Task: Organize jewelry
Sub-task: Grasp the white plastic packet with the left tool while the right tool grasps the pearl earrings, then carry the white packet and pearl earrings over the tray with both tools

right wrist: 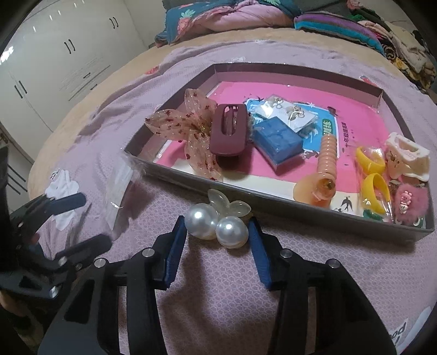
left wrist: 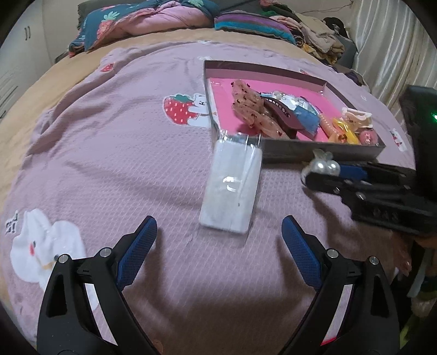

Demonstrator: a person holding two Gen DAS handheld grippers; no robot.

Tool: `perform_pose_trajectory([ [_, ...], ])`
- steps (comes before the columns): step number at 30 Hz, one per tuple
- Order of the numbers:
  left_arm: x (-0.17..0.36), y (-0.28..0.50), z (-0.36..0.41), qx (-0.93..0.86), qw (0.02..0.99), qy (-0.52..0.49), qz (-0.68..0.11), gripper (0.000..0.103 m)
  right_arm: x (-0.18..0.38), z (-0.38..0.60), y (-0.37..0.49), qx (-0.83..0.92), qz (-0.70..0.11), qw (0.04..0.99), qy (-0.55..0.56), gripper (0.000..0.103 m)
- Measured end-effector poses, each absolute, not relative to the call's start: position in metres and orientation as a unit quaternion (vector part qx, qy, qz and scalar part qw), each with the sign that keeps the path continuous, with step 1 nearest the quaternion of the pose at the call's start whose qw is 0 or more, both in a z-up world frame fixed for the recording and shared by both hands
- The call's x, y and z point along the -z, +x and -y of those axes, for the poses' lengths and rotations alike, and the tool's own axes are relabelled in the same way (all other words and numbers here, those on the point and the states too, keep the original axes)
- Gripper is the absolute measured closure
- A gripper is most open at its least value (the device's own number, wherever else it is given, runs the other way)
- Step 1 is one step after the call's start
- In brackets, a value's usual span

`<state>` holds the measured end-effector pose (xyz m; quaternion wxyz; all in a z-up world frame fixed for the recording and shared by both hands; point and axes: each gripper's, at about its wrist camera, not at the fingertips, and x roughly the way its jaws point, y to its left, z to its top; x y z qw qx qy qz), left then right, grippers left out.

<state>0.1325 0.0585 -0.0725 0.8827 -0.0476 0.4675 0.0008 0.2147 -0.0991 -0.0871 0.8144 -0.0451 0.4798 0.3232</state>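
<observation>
A pearl cherry hair clip [right wrist: 217,222] with a clear leaf sits between the blue pads of my right gripper [right wrist: 217,232], which is shut on it just in front of the tray's near wall; it also shows in the left wrist view [left wrist: 323,165]. The shallow grey tray [right wrist: 273,207] with a pink floor holds a sheer flower clip [right wrist: 188,128], a maroon claw clip [right wrist: 229,133], a blue box [right wrist: 278,142], an orange coil tie [right wrist: 326,153] and yellow and cream clips. My left gripper [left wrist: 218,234] is open and empty, low over the bedspread, facing a clear plastic box [left wrist: 232,185].
Everything lies on a lilac bedspread [left wrist: 109,153] with strawberry prints. Folded quilts [left wrist: 142,19] and a clothes pile [left wrist: 314,32] lie at the far edge. White wardrobes [right wrist: 60,60] stand to the left.
</observation>
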Motion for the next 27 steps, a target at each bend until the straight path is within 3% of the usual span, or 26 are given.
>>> perform_pose_trajectory([
  [6,0.081,0.157,-0.057,0.007,0.878,-0.06,-0.474,0.04,0.076,0.118,0.207,-0.325,-0.473,0.818,-0.036,0.059],
  [9,0.083,0.161,-0.058,0.008,0.876,-0.07,-0.477,0.066,0.066,0.132,0.203,-0.322,-0.467,0.823,-0.025,0.059],
  [27,-0.008,0.171,-0.014,0.065,0.912,-0.057,-0.402,0.067,-0.003,0.227,0.197,-0.273,-0.387,0.88,0.031,0.059],
])
